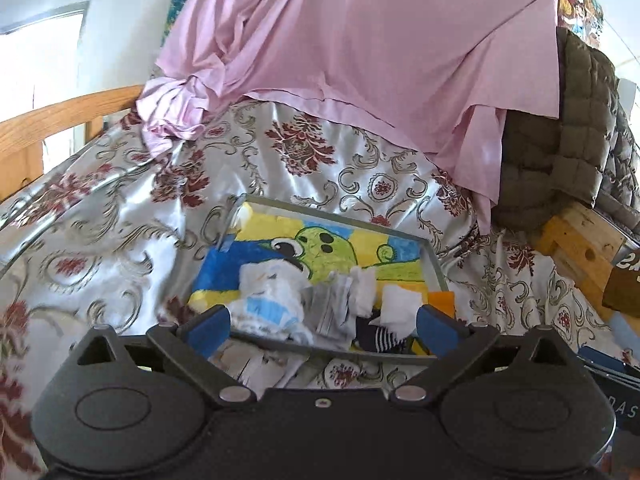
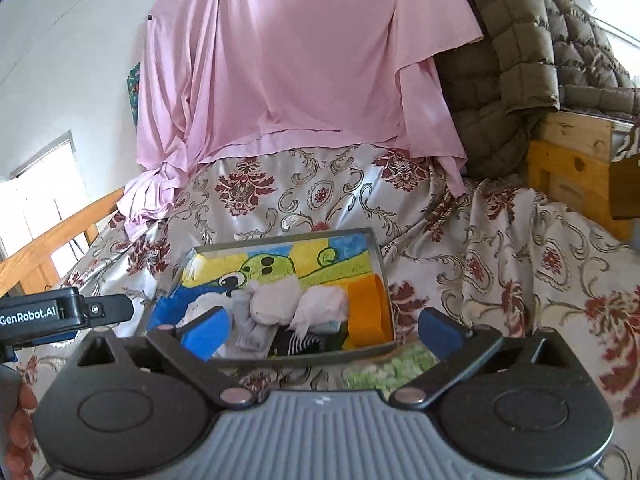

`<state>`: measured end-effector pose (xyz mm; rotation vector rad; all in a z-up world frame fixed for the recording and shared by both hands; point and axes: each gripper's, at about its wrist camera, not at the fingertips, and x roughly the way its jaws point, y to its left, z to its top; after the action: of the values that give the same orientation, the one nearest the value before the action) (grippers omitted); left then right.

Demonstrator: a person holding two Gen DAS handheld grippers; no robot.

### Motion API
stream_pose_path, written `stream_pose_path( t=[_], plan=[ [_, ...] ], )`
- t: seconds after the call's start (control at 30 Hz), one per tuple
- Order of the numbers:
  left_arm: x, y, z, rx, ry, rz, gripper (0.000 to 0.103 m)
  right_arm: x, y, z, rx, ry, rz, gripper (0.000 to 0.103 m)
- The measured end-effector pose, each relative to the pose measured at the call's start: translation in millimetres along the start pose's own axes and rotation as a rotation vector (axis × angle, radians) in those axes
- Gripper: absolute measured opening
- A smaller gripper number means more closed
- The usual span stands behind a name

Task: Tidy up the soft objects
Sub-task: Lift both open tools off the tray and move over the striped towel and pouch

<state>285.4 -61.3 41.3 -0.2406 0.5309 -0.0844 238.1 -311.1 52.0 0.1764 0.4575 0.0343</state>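
While both grippers hang above the near edge of the bed [image 1: 120,208], a shallow grey tray [image 1: 434,258] lies on the floral bedspread [image 2: 500,240] ahead of them, near the middle of the bed. Its bottom bears a bright drawing [image 1: 320,248] of a green creature on yellow and blue. Soft things are heaped along the tray's near side: a white and light-blue cloth [image 1: 268,304], a grey piece [image 2: 250,330], white wads [image 2: 276,304], a dark striped sock [image 2: 300,344] and an orange piece [image 2: 364,312] against the right wall.

The left gripper [image 1: 320,326] has its fingers [image 1: 208,330] spread wide, with nothing pinched between them; the heap shows in the gap beyond. The right gripper [image 2: 320,326] stands just as wide, its blue fingers [image 2: 438,330] bare, one to each side of the tray's near rim in its own view. At the left edge of the right wrist view the left gripper's body shows, and fingertips of a hand [image 2: 20,424] grip below it.

A pink sheet [image 1: 360,40] drapes over the far end of the bed, with an olive quilted jacket [image 2: 520,60] beside it at the right, above a wooden frame [image 2: 568,160]. Something pale green and blurred [image 2: 380,368] lies on the bedspread just before the tray's near right corner.
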Motion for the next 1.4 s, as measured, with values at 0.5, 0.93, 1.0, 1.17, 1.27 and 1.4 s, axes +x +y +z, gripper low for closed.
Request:
stream_pose_path(
  t=[0.5,0.93,1.0,1.17,1.27,1.4],
  plan=[
    [-57,-1,-40,0.027,-0.068,-0.008,0.102,-50,10,-38,0.012,-0.031,-0.04,0.103],
    [-85,20,-66,0.057,-0.072,0.008,0.102,-77,32,-65,-0.03,-0.017,-0.041,0.103],
    [-90,25,-68,0.057,-0.075,0.015,0.102,-81,35,-68,-0.036,-0.018,-0.045,0.103],
    [-103,42,-75,0.083,-0.074,0.045,0.102,-88,41,-75,-0.041,-0.014,-0.049,0.103],
    [-110,54,-81,0.084,-0.065,0.063,0.102,-91,46,-78,-0.058,-0.008,-0.042,0.103],
    [-117,73,-93,0.032,-0.053,0.077,0.102,-91,56,-82,-0.1,0.004,-0.027,0.103]
  ],
)
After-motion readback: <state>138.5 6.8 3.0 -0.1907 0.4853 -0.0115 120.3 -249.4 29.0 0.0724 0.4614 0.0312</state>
